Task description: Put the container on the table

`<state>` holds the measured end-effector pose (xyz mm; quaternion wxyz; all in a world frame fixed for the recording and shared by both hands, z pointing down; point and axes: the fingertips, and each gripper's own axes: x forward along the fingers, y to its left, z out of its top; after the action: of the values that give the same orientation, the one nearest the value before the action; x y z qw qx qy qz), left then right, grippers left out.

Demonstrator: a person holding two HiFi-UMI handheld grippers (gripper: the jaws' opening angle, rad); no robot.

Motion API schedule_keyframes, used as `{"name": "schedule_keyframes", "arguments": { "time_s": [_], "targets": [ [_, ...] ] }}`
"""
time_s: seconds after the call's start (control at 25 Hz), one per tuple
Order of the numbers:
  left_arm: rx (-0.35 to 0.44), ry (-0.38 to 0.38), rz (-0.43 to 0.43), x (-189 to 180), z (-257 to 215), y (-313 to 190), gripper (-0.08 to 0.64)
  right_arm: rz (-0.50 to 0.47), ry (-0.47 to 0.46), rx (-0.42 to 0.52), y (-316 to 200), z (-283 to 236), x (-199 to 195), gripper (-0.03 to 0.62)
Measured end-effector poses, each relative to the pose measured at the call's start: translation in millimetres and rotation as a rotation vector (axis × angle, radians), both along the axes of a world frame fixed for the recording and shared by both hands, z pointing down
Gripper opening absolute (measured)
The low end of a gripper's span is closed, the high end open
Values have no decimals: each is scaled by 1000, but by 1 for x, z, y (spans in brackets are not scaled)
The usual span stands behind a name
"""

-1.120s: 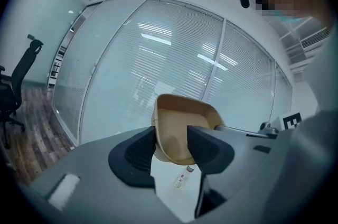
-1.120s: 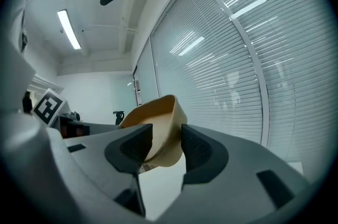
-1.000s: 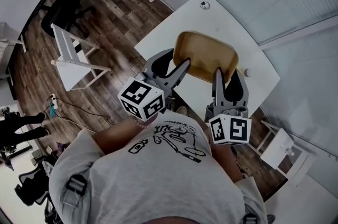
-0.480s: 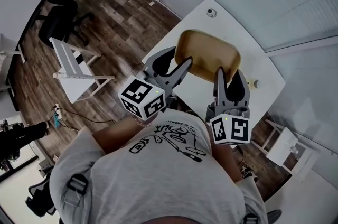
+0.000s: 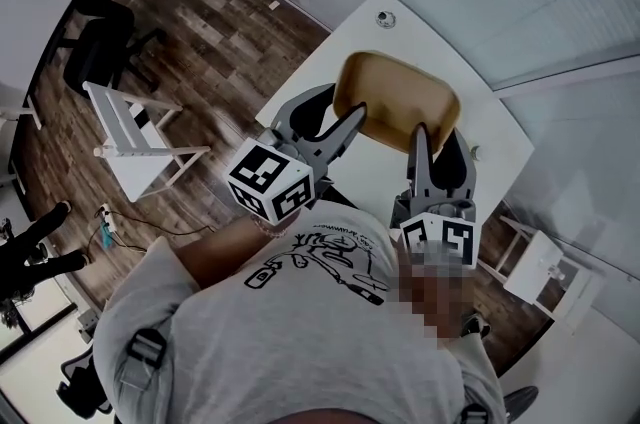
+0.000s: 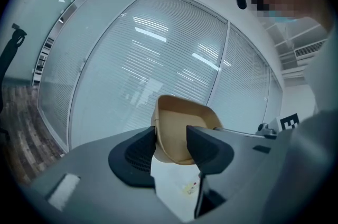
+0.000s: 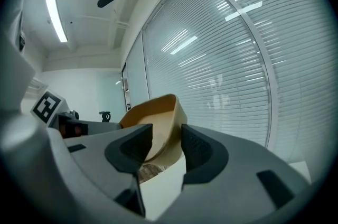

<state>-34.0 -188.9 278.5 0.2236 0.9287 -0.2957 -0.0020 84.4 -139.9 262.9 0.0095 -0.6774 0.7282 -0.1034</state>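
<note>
A tan, shallow container (image 5: 395, 100) with rounded corners hangs above the white table (image 5: 325, 62), held by its near rim from both sides. My left gripper (image 5: 347, 122) clamps the rim at the container's left near corner. My right gripper (image 5: 421, 138) clamps it at the right near corner. In the left gripper view the container (image 6: 182, 130) has its wall pinched between the jaws of the left gripper (image 6: 170, 141). The right gripper view shows the container (image 7: 153, 117) the same way, its wall caught in the right gripper (image 7: 167, 146). I cannot tell whether its underside touches the table.
A small round fitting (image 5: 386, 16) sits near the table's far corner, and another small object (image 5: 476, 152) near its right edge. A white wooden chair (image 5: 130, 137) and a black office chair (image 5: 90, 12) stand on the wood floor at left. A white stool (image 5: 545, 272) stands at right.
Both grippers keep their hold on the container. The view has shifted slightly, and the container sits a touch farther over the table.
</note>
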Motion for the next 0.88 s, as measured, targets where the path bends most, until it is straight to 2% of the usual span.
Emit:
{"name": "schedule_keyframes", "arguments": {
  "time_s": [0.36, 0.64, 0.88],
  "targets": [
    [-7, -12, 3, 23, 3, 5, 175, 2, -7, -3, 3, 2, 24, 160],
    [-72, -49, 5, 25, 31, 14, 175, -3, -30, -61, 10, 28, 26, 160],
    [-82, -69, 9, 29, 46, 18, 175, -8, -32, -93, 13, 47, 30, 160]
  ]
}}
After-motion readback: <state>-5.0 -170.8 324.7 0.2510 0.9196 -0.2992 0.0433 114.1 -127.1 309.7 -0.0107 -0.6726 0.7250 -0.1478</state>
